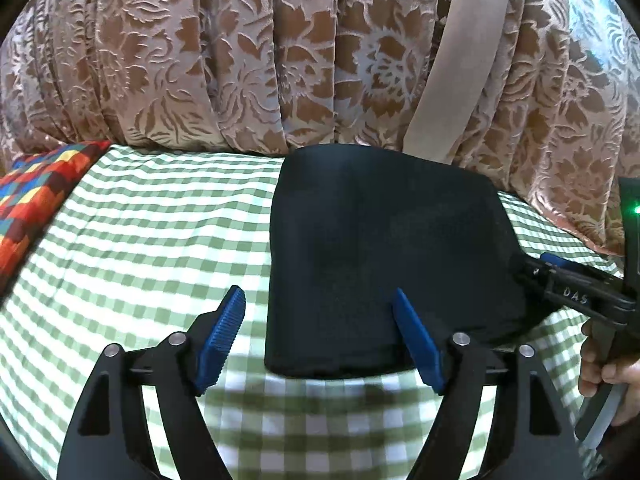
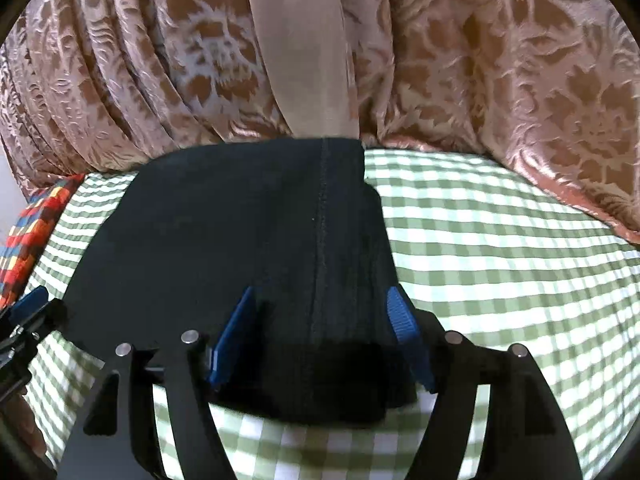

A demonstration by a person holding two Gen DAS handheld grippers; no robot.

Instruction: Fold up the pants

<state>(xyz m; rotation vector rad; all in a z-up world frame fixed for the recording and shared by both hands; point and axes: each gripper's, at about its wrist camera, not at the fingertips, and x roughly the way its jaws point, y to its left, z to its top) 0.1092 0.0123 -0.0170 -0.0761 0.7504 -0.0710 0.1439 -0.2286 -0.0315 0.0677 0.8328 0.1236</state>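
The dark navy pants lie folded into a compact rectangle on the green-and-white checked cloth. My left gripper is open at the pants' near left corner, one blue finger on the cloth, the other over the fabric. My right gripper is open, its blue fingers straddling the near right part of the pants, where a seam runs. The right gripper also shows in the left wrist view at the pants' right edge, held by a hand. The left gripper shows at the left edge of the right wrist view.
A brown floral curtain hangs along the far edge of the surface, with a plain beige strip. A multicoloured patchwork cushion lies at the far left. Bare checked cloth extends left and right of the pants.
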